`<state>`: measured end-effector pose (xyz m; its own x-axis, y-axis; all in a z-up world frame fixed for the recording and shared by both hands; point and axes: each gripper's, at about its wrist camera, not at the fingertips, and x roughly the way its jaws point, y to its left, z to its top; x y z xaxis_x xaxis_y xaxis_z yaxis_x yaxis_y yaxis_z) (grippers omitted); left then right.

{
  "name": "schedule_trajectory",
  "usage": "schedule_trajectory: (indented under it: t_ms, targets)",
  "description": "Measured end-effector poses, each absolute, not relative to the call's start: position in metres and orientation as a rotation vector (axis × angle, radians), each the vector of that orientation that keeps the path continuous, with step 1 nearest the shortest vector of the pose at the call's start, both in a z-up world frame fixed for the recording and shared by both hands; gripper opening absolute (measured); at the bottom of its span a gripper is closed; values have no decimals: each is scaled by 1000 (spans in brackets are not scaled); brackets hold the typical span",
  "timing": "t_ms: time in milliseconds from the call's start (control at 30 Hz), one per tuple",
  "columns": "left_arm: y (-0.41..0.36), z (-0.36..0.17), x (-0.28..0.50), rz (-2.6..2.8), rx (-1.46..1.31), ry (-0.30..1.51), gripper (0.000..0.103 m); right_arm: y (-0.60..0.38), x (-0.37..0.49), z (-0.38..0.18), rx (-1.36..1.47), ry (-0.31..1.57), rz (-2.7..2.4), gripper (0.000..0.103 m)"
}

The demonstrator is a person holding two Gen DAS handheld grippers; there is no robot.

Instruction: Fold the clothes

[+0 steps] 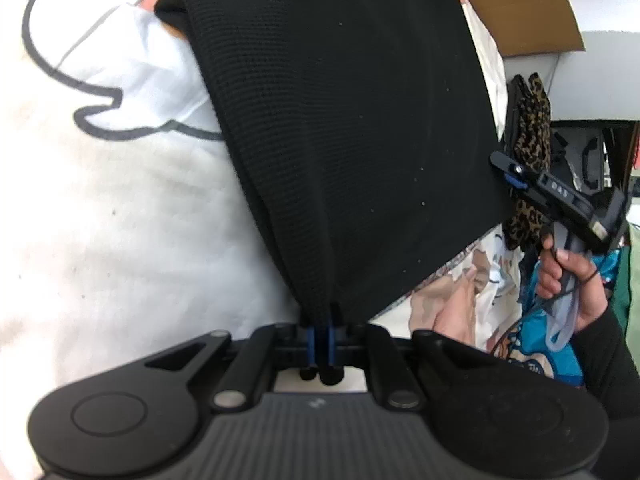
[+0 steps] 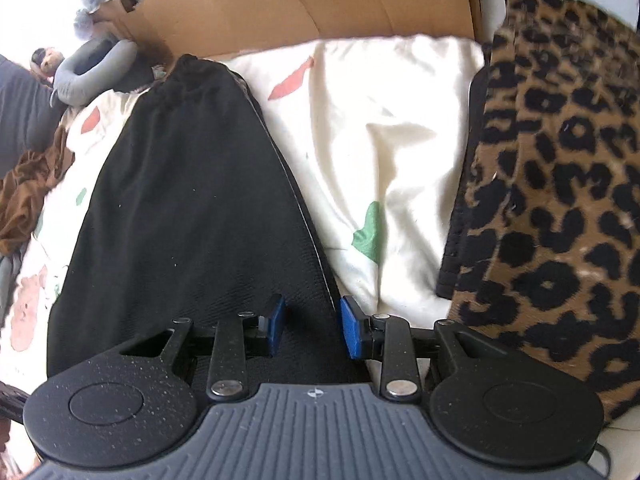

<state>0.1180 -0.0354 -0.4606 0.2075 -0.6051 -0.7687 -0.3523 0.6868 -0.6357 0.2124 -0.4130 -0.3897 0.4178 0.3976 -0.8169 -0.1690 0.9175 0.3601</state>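
A black knit garment (image 1: pixel 348 128) lies folded on a white printed bedsheet (image 1: pixel 100 208). My left gripper (image 1: pixel 323 340) is shut on the garment's near corner and holds it taut. In the right wrist view the same black garment (image 2: pixel 188 200) stretches away over the sheet (image 2: pixel 384 152). My right gripper (image 2: pixel 312 326) is open, its blue pads either side of the garment's near right edge. The right gripper also shows in the left wrist view (image 1: pixel 516 174), at the garment's right edge, held by a hand.
A leopard-print garment (image 2: pixel 552 208) lies to the right of the black one. Brown cardboard (image 2: pixel 304 4) stands behind the bed. A brown cloth (image 2: pixel 28 196) and a grey neck pillow (image 2: pixel 84 76) lie far left. Blue printed fabric (image 1: pixel 548 344) lies near the hand.
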Motion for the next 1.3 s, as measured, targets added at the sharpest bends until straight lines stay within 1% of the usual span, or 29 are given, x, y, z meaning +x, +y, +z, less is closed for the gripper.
schedule_trajectory:
  t_ms: [133, 433, 467, 533, 600, 633, 900, 1133, 1300]
  targets:
    - [-35, -460, 119, -209, -860, 1406, 6, -417, 221, -401, 271, 1124, 361, 36]
    - [-36, -460, 118, -201, -863, 1406, 6, -427, 233, -407, 340, 1260, 390, 36]
    - [-37, -460, 118, -201, -862, 1406, 6, -426, 234, -408, 347, 1269, 390, 32]
    - [-37, -459, 119, -202, -860, 1407, 6, -426, 238, -408, 358, 1289, 397, 17]
    - [-37, -457, 119, -203, -858, 1407, 6, -426, 243, -407, 365, 1313, 408, 6]
    - [-37, -454, 120, -206, -852, 1406, 6, -425, 244, -405, 361, 1319, 410, 5]
    - [-24, -422, 123, -227, -803, 1366, 6, -419, 237, -380, 402, 1318, 399, 3]
    - [10, -388, 121, -192, -782, 1302, 6, -402, 221, -354, 451, 1291, 422, 3]
    - [33, -364, 112, -172, -746, 1286, 6, -387, 208, -346, 489, 1295, 454, 3]
